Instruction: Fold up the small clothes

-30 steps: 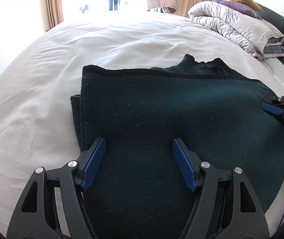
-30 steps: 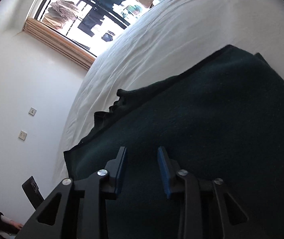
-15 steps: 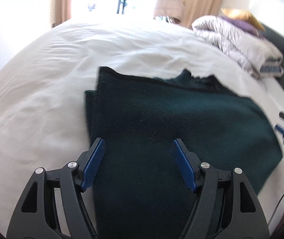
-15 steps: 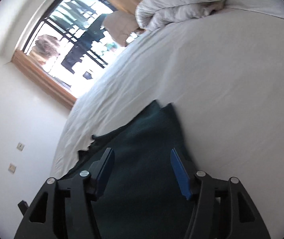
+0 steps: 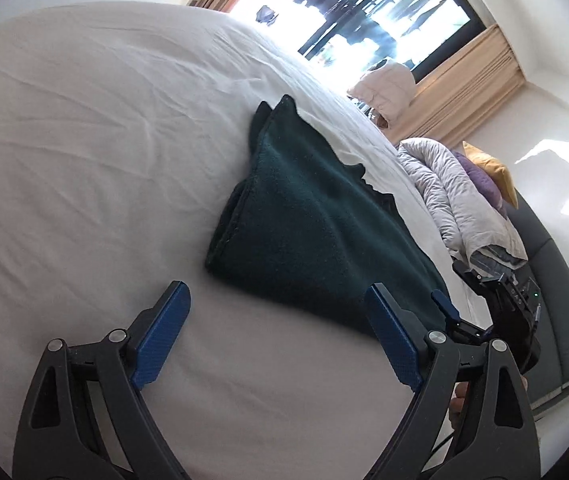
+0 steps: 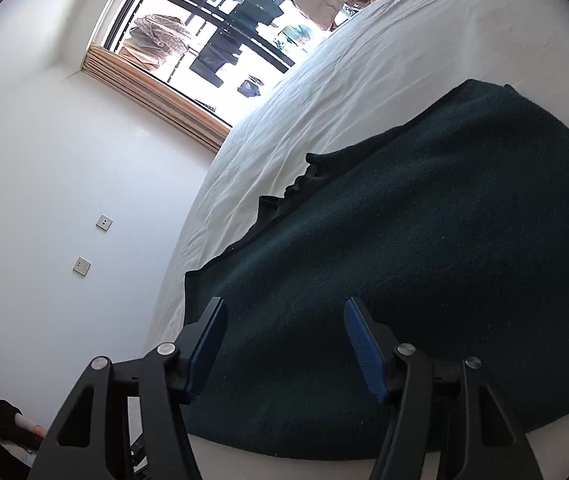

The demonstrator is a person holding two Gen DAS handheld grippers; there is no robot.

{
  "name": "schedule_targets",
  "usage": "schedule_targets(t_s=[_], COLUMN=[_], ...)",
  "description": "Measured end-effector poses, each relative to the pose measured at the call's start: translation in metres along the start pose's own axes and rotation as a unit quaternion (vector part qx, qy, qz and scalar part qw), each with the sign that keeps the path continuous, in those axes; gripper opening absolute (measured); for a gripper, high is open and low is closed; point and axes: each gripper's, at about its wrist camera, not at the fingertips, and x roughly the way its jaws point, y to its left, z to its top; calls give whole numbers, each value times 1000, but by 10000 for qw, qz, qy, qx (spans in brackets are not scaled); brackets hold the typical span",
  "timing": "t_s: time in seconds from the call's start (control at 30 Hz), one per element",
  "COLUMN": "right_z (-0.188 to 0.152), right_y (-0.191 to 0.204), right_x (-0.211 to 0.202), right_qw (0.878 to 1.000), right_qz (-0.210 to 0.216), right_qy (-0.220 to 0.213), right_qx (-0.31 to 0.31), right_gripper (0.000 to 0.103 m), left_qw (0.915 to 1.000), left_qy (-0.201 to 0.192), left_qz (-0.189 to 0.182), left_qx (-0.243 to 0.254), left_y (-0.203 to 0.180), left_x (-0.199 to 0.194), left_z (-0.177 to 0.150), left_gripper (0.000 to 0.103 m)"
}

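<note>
On the white bed (image 5: 84,152) lies the dark green garment (image 5: 308,232), folded into a flat multi-layer stack, layered side edge toward the left camera, ragged collar edge on the far side. A second ago the left tongs (image 5: 280,336) sat over the cloth; now they are off it, hovering above bare sheet just short of the near corner, view rolled sideways. Jaws opening, wide apart, nothing between them. Right tongs (image 6: 284,340) were nearly shut a second ago, then sprang apart; now they stand about half open and are easing closed a little, poised over the garment's near part, pads not visibly pinching cloth. In the left view the right tongs (image 5: 444,308) show at the garment's right end, a bit of the person's hand below them.

Read: both tongs have let go, so a fold looks just finished; stack holds shape by itself. Probably either one more fold across or this item is done — cannot tell which.

Room: plenty of open sheet left of and beyond the garment toward the window (image 5: 364,12). Crumpled duvet (image 5: 460,200) and pillows (image 5: 488,172) sit well apart at the headboard end. In the right view the bed's side edge runs near the garment's collar side, wall with switch plates (image 6: 82,266) beyond; less slack there, so shifts are safer toward bed centre.
</note>
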Motion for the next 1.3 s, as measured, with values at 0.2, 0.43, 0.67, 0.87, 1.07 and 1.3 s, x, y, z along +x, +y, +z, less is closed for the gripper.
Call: schedule_targets(t_s=[0.2,0.43,0.67,0.87,1.07,1.3], right_z=[-2,4,17,6,-3,0], right_y=[-12,-2,-2,-3,-1,1], right_x=[-6,25,61,81,84,80], right_qw=[9988,9962,9947,9929,9928,9932], right_qz=[232,420,-123,-659,-778,-562], right_qy=[12,426,819,981,890,1001], right_qx=[439,631,607,137,-176,-196], right_gripper=[47,24,8,0,0,1], left_qw=[9964,9894,9864,9953,9982,9816], left_qy=[-118,-126,117,-42,-369,-548], left_qz=[-192,-617,-693,-510,-370,-364], left_qx=[-822,-1310,-1489,-817,298,1794], left_y=[1,-2,8,-13,-67,-156], left_x=[30,61,93,95,79,82], left_z=[14,46,58,66,77,79], left_gripper=[91,67,22,15,13,13])
